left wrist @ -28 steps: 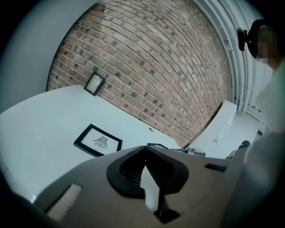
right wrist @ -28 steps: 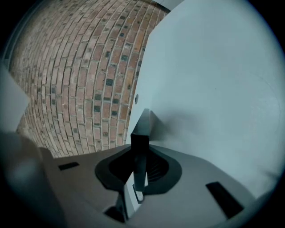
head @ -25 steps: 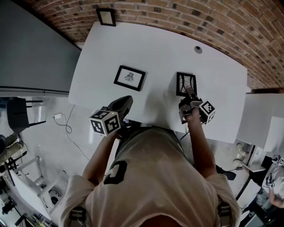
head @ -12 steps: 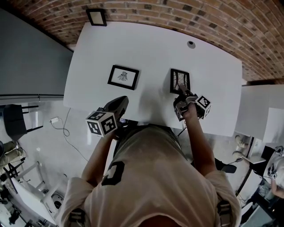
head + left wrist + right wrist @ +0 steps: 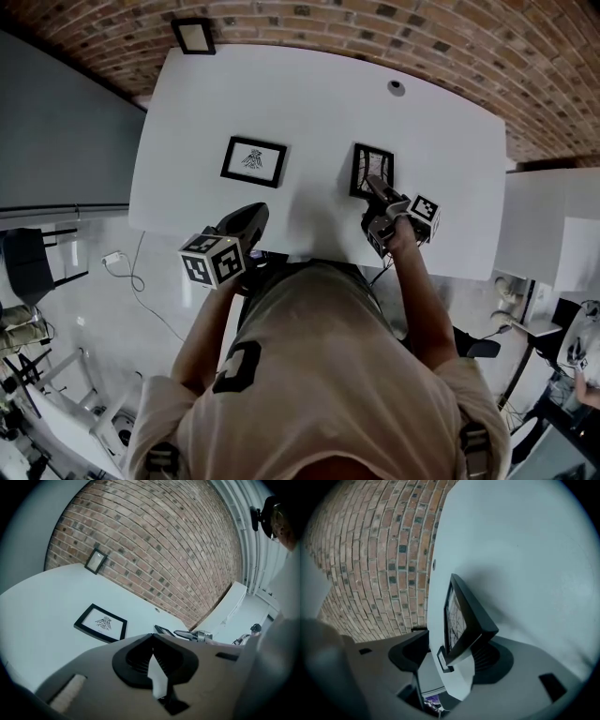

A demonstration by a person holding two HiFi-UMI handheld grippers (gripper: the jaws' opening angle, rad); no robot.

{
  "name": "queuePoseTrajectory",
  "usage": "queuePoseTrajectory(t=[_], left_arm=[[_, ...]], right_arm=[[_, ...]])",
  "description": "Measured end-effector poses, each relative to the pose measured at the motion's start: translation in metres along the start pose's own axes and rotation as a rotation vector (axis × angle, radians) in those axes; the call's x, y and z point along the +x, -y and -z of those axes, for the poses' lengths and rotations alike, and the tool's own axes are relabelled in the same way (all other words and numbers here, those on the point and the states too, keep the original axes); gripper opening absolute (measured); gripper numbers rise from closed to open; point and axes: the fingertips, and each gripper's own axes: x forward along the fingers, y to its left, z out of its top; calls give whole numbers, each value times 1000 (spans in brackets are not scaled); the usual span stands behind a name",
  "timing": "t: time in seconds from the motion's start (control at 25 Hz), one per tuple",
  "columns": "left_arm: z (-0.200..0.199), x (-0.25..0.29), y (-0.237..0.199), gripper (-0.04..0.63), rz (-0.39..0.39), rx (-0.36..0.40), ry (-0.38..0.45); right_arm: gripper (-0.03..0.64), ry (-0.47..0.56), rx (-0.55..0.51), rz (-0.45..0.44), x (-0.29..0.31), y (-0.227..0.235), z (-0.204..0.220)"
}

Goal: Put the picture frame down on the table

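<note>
At the white worktop's (image 5: 319, 103) near edge the left gripper (image 5: 260, 211) hovers with fingers pressed together on nothing, while farther in the right gripper (image 5: 371, 184), fingers just spread, flanks a corner of the black picture frame (image 5: 375, 157) lying there.

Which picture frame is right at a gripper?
The frame on the table's right, between the right gripper's jaws, which have just opened; the centre frame and the corner frame sit apart.
</note>
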Motion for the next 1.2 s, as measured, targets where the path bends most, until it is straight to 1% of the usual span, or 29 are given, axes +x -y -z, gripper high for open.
queuePoseTrajectory(t=[0.16,0.32,0.44,0.56,0.68,0.76,1.0,1.12,1.2], left_arm=[[5,2,4,5,3,18,-13],[7,3,6,5,2,40,-28],[9,6,10,5,7,51,-38],[10,7,11,5,12,67,-51],[10,8,12,5,12,87,-61],[9,9,12,5,11,96,-64],[7,10,11,5,9,96,-62],[7,11,10,3,9,95,-64],[8,12,10,5,9,94,-64]], right_arm=[[247,-66,-54,-9,-1,4,5],[245,-111,-70,-26,-2,-3,14],[245,-114,-70,11,-5,0,15],[245,-145,-78,76,-6,11,21],[245,-218,-138,138,-4,21,25],[245,-245,-168,172,-3,26,25],[245,-250,-149,171,-2,26,25],[245,-252,-151,187,-1,30,23],[245,-245,-135,201,-1,34,22]])
